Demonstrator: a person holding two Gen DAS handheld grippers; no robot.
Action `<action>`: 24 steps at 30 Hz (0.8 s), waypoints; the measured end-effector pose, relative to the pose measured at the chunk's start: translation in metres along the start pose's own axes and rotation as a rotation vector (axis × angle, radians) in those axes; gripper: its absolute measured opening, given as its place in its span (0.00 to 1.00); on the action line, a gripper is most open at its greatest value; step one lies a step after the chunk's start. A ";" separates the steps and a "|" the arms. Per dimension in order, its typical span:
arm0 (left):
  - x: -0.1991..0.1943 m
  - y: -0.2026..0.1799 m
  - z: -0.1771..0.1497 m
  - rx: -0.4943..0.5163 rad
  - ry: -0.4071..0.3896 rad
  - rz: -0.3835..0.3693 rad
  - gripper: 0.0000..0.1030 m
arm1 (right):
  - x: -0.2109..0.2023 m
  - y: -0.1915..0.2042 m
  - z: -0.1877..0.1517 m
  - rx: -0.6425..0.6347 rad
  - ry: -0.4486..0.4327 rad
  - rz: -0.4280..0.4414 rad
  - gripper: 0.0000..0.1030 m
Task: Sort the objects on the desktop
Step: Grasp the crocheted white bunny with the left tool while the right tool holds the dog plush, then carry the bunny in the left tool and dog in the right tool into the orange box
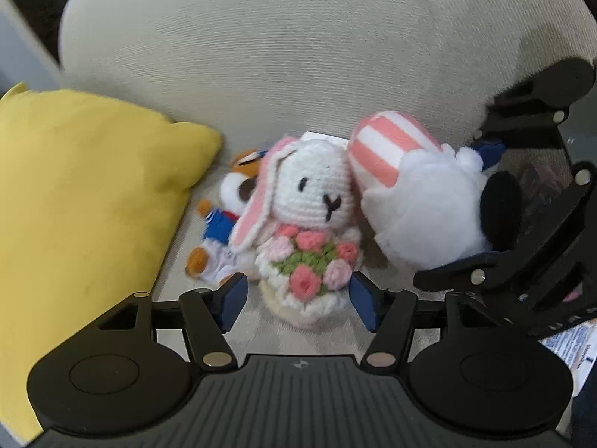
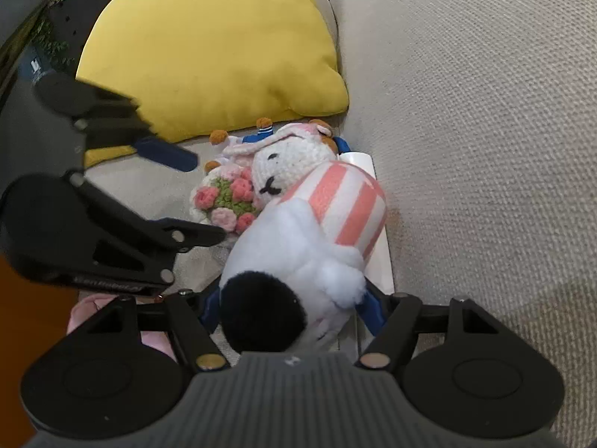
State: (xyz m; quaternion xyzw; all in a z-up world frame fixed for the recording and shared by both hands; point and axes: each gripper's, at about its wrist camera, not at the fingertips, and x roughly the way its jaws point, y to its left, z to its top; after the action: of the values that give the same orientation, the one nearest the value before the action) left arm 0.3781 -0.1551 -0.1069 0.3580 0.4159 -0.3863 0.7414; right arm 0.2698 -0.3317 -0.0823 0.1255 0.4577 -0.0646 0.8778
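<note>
A: Setting: beige woven-fabric sofa (image 2: 466,130), seat and backrest both in view. A big yellow plush cushion (image 1: 86,194) lies at the left of the seat, its corner near the toys.

B: Toys?

A: Three in a huddle at the foot of the backrest. Middle: a white crocheted rabbit with pink-lined ears and a knitted bouquet of pink roses (image 1: 309,220). It sits upright, facing the left wrist camera. Far left of it and partly behind: a small orange-and-white plush figure in blue-and-white clothes (image 1: 224,216), lying down, touching the rabbit.

B: And the right side?

A: A fluffy white plush dog with a black ear and a pink-and-white striped cap (image 2: 298,254). It lies on its side, cap pressed against the rabbit's head. A flat white card or box (image 2: 377,246) shows under it; cannot tell which.

B: Left gripper (image 1: 298,298)?

A: Jaws spread wide, blue pads either side of the rabbit's base, clear of it. Holding nothing.

B: Right gripper (image 2: 291,308)?

A: Jaws wide, blue pads flanking the dog's near end. The fur hides the contact; cannot tell whether the pads press on it.
</note>
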 end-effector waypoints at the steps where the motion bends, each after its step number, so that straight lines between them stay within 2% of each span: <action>1: 0.003 -0.002 0.001 0.014 -0.006 -0.004 0.71 | -0.001 0.000 0.001 -0.003 0.000 0.002 0.70; 6: 0.016 -0.004 0.002 0.007 -0.024 0.009 0.71 | -0.001 0.003 0.000 -0.050 0.001 -0.011 0.69; 7: 0.019 -0.004 0.002 -0.004 -0.025 0.015 0.71 | 0.012 -0.001 0.001 -0.061 0.000 -0.012 0.69; 14: 0.022 -0.006 0.000 -0.077 -0.020 0.040 0.58 | 0.015 -0.001 0.001 -0.078 -0.012 -0.009 0.69; 19: 0.008 -0.011 -0.004 -0.141 -0.029 0.049 0.54 | 0.011 -0.002 0.001 -0.057 -0.023 -0.007 0.68; 24: -0.022 -0.018 -0.005 -0.190 -0.041 0.083 0.54 | -0.021 -0.006 -0.008 -0.023 -0.061 0.006 0.68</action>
State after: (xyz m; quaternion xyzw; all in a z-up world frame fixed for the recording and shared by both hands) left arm 0.3530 -0.1533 -0.0930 0.2952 0.4200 -0.3214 0.7957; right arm 0.2502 -0.3347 -0.0709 0.1149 0.4309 -0.0607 0.8930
